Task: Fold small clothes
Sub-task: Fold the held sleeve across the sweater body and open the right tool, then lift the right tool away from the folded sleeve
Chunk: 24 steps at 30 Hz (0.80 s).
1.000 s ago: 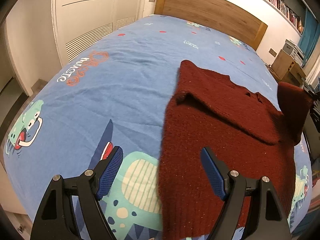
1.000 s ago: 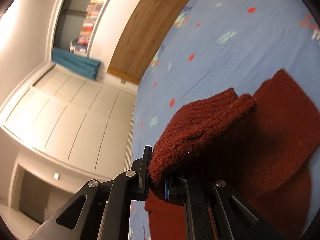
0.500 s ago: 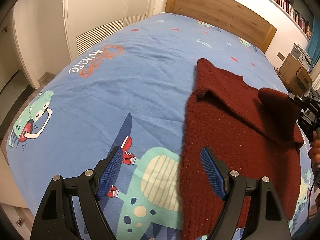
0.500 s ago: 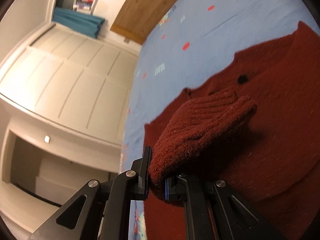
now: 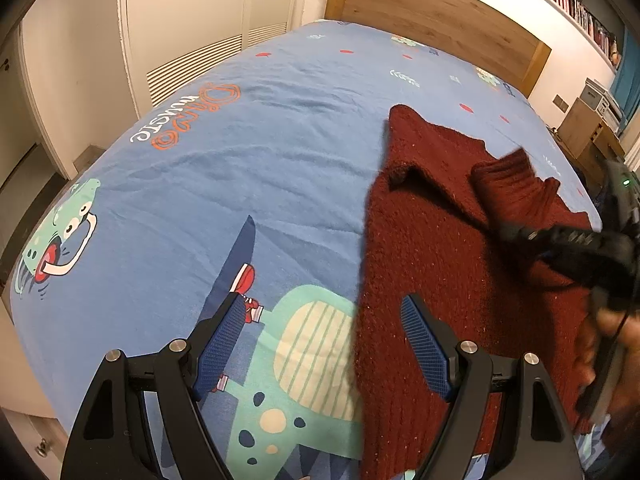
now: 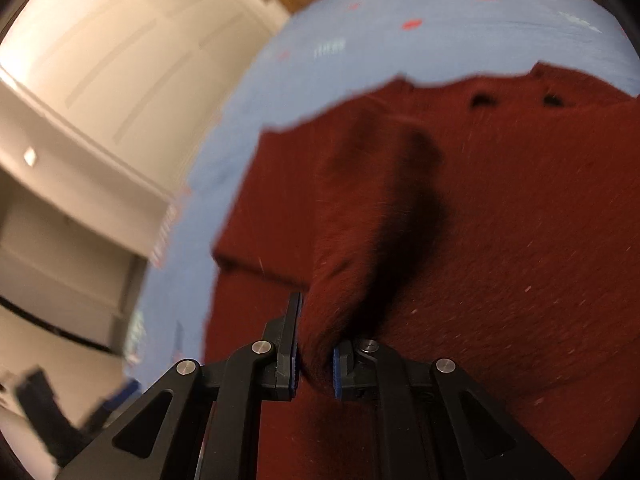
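A dark red knit sweater (image 5: pixel 432 248) lies flat on the blue dinosaur bedsheet (image 5: pixel 224 168), on the right half of the left wrist view. My left gripper (image 5: pixel 324 344) is open and empty, hovering above the sweater's left edge near its hem. My right gripper (image 6: pixel 314 356) is shut on the sweater's ribbed sleeve (image 6: pixel 360 232) and holds it over the sweater's body (image 6: pixel 520 240). In the left wrist view the right gripper (image 5: pixel 516 232) shows at the right with the sleeve cuff (image 5: pixel 504 184) sticking up from it.
The wooden headboard (image 5: pixel 436 20) stands at the far end of the bed. White wardrobe doors (image 5: pixel 200 24) line the left side. A wooden nightstand (image 5: pixel 588 132) stands at the far right. The bed's near edge (image 5: pixel 36 360) drops off at lower left.
My right gripper has carried the sleeve inward from the sweater's right side over its body and tilted down toward it. My left gripper has drifted a little left, staying open.
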Each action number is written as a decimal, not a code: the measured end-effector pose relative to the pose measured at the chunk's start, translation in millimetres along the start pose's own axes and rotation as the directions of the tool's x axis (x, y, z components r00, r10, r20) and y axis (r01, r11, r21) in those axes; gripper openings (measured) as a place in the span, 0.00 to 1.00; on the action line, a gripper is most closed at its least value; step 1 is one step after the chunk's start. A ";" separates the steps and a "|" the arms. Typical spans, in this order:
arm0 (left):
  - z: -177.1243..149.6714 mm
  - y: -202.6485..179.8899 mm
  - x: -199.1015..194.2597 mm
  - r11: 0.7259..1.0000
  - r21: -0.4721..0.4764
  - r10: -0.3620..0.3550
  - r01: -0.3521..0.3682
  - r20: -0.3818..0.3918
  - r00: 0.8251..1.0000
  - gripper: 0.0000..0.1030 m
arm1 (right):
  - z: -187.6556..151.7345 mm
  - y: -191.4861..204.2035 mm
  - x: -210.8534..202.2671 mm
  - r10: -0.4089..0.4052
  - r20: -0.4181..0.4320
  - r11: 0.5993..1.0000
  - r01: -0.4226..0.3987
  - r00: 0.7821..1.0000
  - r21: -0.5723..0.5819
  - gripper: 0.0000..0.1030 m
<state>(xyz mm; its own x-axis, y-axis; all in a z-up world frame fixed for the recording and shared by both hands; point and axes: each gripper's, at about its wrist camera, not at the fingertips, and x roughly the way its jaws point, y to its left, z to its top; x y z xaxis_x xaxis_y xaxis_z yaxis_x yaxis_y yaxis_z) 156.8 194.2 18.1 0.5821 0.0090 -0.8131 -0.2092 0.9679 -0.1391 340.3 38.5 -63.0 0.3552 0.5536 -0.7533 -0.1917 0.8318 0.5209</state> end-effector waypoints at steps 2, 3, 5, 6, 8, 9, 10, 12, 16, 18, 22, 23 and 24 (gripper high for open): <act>0.1 0.2 -0.5 1.000 0.001 0.002 -0.002 0.002 1.000 0.73 | -6.0 5.6 8.9 -0.028 -0.026 0.999 0.027 0.999 -0.031 0.16; 0.2 0.3 -0.4 1.000 0.001 0.003 -0.003 0.002 1.000 0.73 | -4.0 9.6 13.8 -0.044 -0.036 0.998 0.042 0.998 -0.054 0.18; 0.0 0.4 -0.6 1.000 -0.003 0.002 -0.002 0.003 1.000 0.73 | -7.1 16.1 14.5 -0.058 -0.044 0.994 0.053 0.997 -0.100 0.24; -0.1 0.7 -0.9 1.000 -0.004 0.002 -0.002 0.003 1.000 0.73 | -8.7 20.9 13.7 -0.063 -0.047 0.990 0.057 0.997 -0.128 0.26; 0.6 -0.1 -1.4 1.000 -0.006 -0.001 0.001 0.004 1.000 0.73 | -8.7 26.1 11.4 -0.061 -0.050 0.986 0.052 0.997 -0.158 0.31; 0.9 -0.5 -2.4 1.000 -0.006 -0.003 0.003 0.006 1.000 0.73 | -8.9 27.5 9.5 -0.055 -0.050 0.986 0.046 0.997 -0.161 0.31; 1.0 -0.9 -3.9 1.000 -0.006 -0.005 0.005 0.008 1.000 0.73 | -8.2 27.8 6.5 -0.047 -0.046 0.986 0.039 0.998 -0.160 0.31; 1.2 -2.0 -9.2 1.000 -0.003 -0.011 0.011 0.019 1.000 0.73 | -7.2 27.7 -2.9 -0.037 -0.032 0.987 0.032 0.999 -0.158 0.33; 1.2 -2.1 -17.4 1.000 -0.005 -0.020 0.020 0.034 0.999 0.73 | -2.2 16.9 -27.8 -0.066 0.027 0.985 0.069 0.997 -0.159 0.39; 0.1 -2.3 -21.4 1.000 -0.006 -0.024 0.024 0.039 0.999 0.73 | -3.6 5.6 -39.6 -0.136 0.057 0.978 0.143 0.989 -0.154 0.39; -2.7 -2.4 -29.9 1.000 0.000 -0.030 0.030 0.050 0.998 0.73 | -2.7 -27.0 -39.7 -0.304 0.074 0.944 0.311 0.950 -0.107 0.40; -3.3 -2.0 -31.4 1.000 0.002 -0.029 0.029 0.052 0.998 0.73 | -3.7 -30.1 -38.1 -0.326 0.069 0.937 0.332 0.943 -0.106 0.40; -3.8 -1.6 -32.4 1.000 0.004 -0.028 0.028 0.053 0.998 0.73 | -6.9 -32.8 -33.3 -0.342 0.057 0.931 0.346 0.938 -0.111 0.40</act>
<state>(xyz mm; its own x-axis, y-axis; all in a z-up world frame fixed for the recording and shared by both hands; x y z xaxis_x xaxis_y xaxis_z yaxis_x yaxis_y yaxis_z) 135.2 191.3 42.5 0.6288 -0.0046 -0.7775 -0.1899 0.9688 -0.1593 328.5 -7.0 -57.8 0.4505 0.2323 -0.8620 -0.1572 0.9711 0.1796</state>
